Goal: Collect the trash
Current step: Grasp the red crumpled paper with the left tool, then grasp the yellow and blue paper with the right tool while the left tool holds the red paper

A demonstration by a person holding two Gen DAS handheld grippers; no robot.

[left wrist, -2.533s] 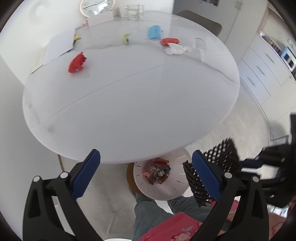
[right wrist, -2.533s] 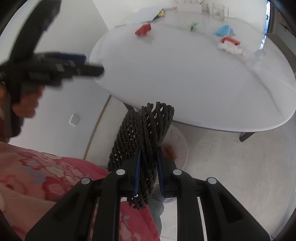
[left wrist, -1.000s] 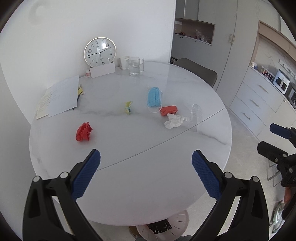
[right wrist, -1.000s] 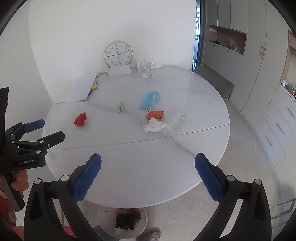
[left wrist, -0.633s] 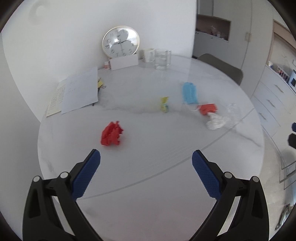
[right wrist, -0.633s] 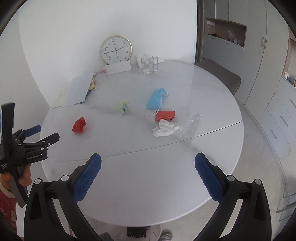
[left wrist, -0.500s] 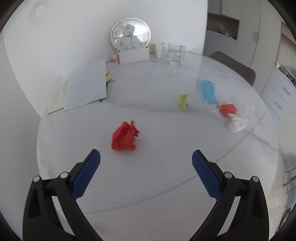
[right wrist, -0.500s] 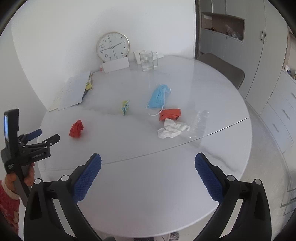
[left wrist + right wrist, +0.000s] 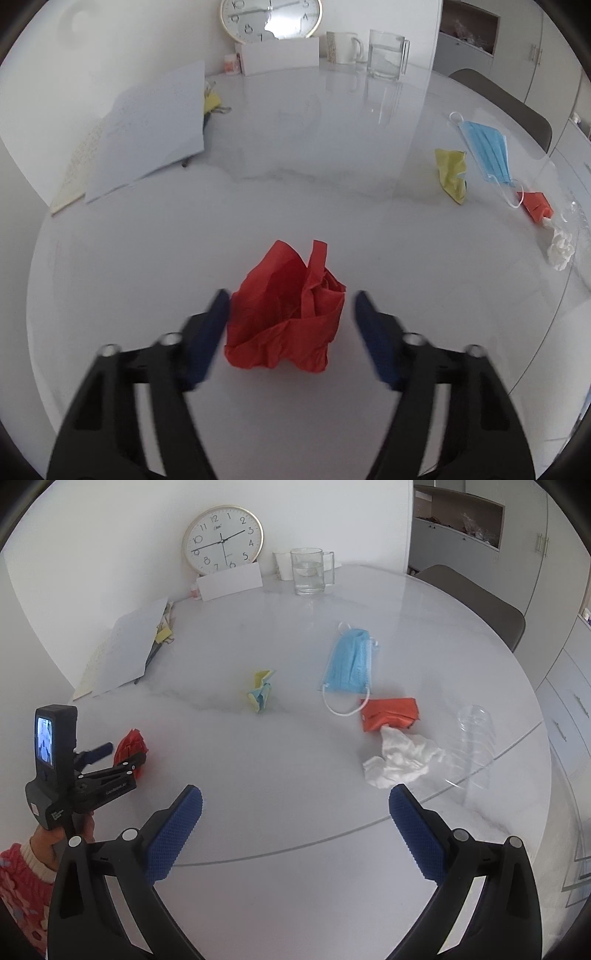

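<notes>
In the left wrist view, the left hand-held gripper [image 9: 290, 325] sits low over the white tabletop [image 9: 332, 206] with the crumpled red paper [image 9: 286, 308] between its blue pads; the jaws are closing, the left pad looks to be at the paper's edge while the right pad is just clear of it, so the grip is not yet made. Far right on the tabletop lie more pieces: a yellow-green scrap [image 9: 452, 173], a blue face mask [image 9: 485, 149], a small red packet [image 9: 537, 206] and a white tissue wad [image 9: 561, 251], all near one another. Far left is a stack of papers [image 9: 147, 129]; at the far edge stand a wall clock [image 9: 271, 16], a blank white card [image 9: 280, 55], a mug [image 9: 343, 46] and a glass pitcher [image 9: 388, 53]. In the right wrist view, the right hand-held gripper [image 9: 295, 823] hangs above the near tabletop with its jaws wide apart and nothing between them, the tissue wad just beyond its right pad. A clear plastic cup [image 9: 474, 738] lies on its side right of the tissue. At the left, the other gripper's black body carries small white lettering, too small to read. Judging by this, collection is at an early stage: every visible piece is on the tabletop, and at least six remain to be taken. The clock shows numerals one to twelve; the mark under its twelve is illegible.
</notes>
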